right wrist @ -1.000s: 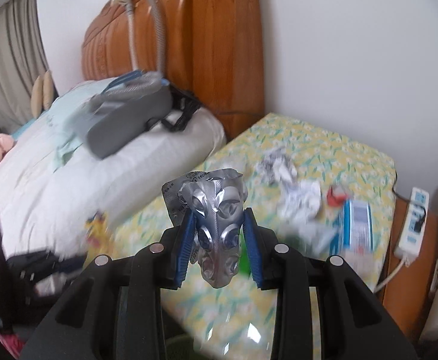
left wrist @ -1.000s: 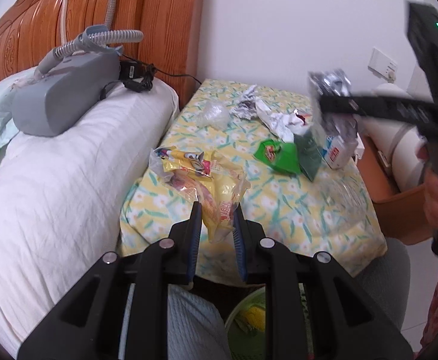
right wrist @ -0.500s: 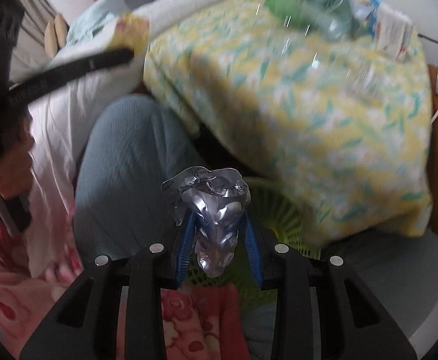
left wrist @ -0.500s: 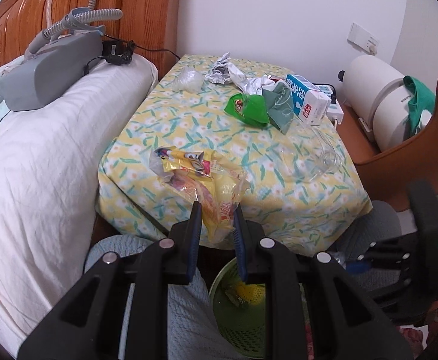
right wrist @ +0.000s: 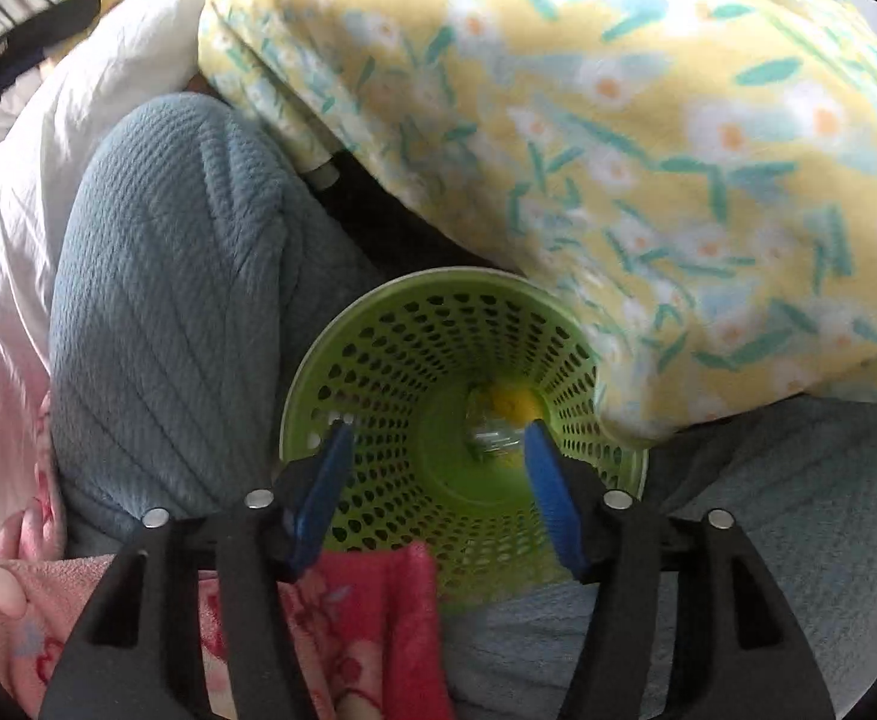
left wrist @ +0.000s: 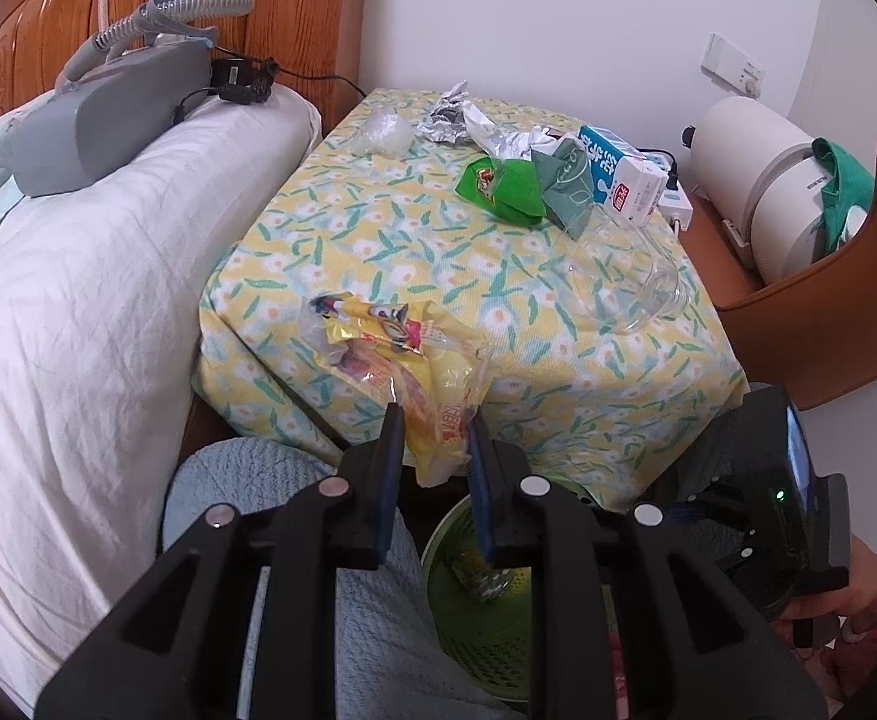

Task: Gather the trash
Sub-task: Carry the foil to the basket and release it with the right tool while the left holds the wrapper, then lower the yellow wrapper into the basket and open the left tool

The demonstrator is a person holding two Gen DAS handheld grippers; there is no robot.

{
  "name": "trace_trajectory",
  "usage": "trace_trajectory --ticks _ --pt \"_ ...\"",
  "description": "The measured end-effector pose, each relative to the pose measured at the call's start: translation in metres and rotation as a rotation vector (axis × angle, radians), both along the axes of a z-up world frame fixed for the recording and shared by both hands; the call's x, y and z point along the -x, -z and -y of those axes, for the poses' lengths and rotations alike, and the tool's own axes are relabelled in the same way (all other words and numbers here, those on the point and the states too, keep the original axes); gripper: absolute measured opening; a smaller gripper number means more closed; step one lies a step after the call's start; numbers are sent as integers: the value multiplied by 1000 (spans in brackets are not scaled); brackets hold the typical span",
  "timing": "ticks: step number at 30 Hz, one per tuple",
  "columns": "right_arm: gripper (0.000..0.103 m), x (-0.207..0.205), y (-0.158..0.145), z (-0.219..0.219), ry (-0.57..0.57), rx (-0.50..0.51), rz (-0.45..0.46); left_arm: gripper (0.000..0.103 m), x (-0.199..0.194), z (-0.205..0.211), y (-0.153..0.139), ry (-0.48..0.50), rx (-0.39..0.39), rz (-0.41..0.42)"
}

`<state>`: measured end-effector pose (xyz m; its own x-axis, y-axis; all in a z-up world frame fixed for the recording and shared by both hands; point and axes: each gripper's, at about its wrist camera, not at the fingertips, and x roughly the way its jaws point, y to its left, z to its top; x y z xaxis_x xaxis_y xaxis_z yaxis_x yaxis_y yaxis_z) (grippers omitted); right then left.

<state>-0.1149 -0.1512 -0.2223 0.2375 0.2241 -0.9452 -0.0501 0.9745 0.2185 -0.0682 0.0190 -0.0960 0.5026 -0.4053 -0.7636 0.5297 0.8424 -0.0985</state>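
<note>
Crumpled foil blister pack (right wrist: pixel 489 435) now lies at the bottom of the green perforated bin (right wrist: pixel 378 360), next to a yellow scrap; half a second ago it was pinched in the right claw (right wrist: pixel 435 456) above the bin mouth. That claw's jaws have just been opening and stand fairly wide, nothing between the blue pads, pointing steeply down into the bin. Read: one piece delivered, drop done.

Left claw (left wrist: pixel 432 456) is narrow and grips the lower edge of the yellow snack wrapper (left wrist: pixel 402 360), which hangs off the near edge of the table. Bin (left wrist: pixel 486 600) sits directly below it in the left wrist view, between the person's blue-clad knees, so this wrapper looks next in line; it only needs carrying over the rim and letting go.

Still out on the floral table cloth (left wrist: pixel 378 228): green snack bag (left wrist: pixel 507 186), grey-green pouch (left wrist: pixel 564 183), milk carton (left wrist: pixel 621 177), crumpled foil (left wrist: pixel 450 120), a clear plastic wad (left wrist: pixel 381 132), a clear cup (left wrist: pixel 624 282) on its side. Most of the job remains
</note>
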Motion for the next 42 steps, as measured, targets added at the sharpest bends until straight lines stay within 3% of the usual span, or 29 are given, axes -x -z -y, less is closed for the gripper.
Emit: trace_trajectory --ticks 9,17,18,19,21,24,35,42 --pt "71 9 -33 16 31 25 84 20 9 9 5 62 -11 -19" --pt "85 15 -97 29 41 101 275 24 31 32 27 234 -18 -120" --pt "86 15 -100 31 43 105 285 36 34 34 29 245 -23 -121" --pt "86 15 -105 33 47 111 299 56 36 36 30 248 -24 -117" --pt "86 15 -110 36 54 117 312 77 40 36 27 251 -11 -97" --pt "86 13 -112 42 77 115 321 93 42 32 20 242 11 -70" --pt "93 11 -120 44 116 94 341 95 16 8 6 73 39 -48" --pt "93 8 -122 45 121 89 346 95 12 1 3 45 41 -29"
